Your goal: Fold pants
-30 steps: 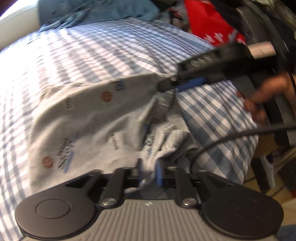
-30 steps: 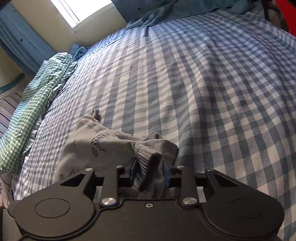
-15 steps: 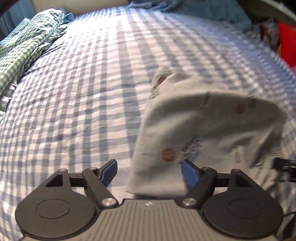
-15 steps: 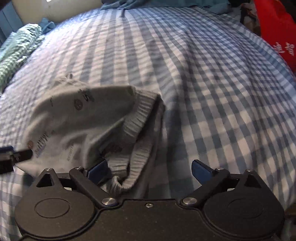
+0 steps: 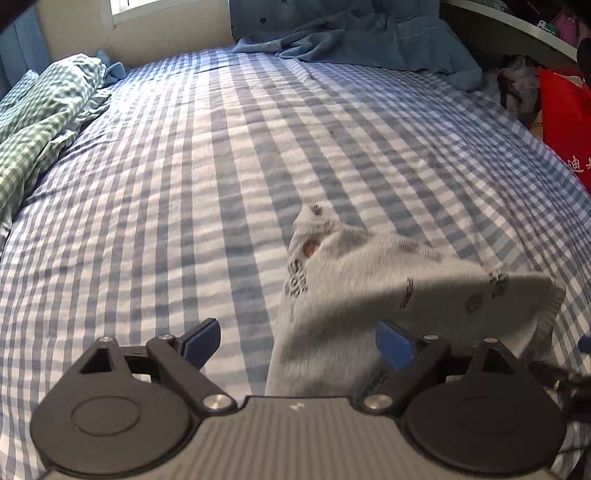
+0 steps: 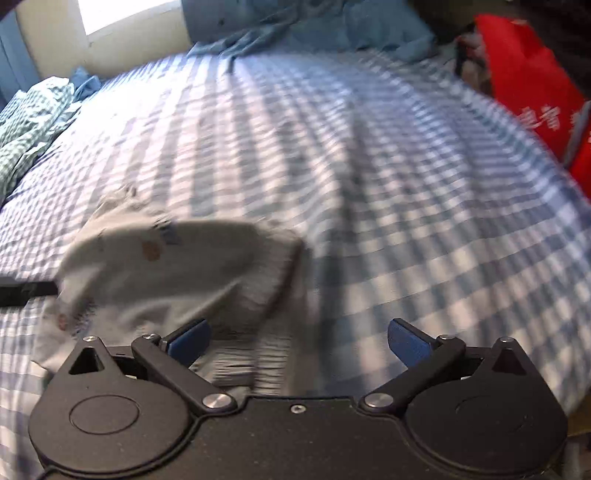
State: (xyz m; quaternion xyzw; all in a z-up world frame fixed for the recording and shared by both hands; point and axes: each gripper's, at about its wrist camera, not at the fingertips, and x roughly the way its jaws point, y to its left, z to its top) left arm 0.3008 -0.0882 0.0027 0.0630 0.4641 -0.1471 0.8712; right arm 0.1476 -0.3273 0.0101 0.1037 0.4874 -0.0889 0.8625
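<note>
lying folded on the checked bedsheet, grey pants; both tongs gape

Daylight came from a bright, overexposed window at the top left, laying pale bands across the blue-and-white checked bedsheet. The small grey printed cotton pants were smeared by motion blur in both views and cast a dark shadow in the right wrist view, which was blurrier throughout. Fisheye distortion bowed the bed's edges; corners darkened.
</note>
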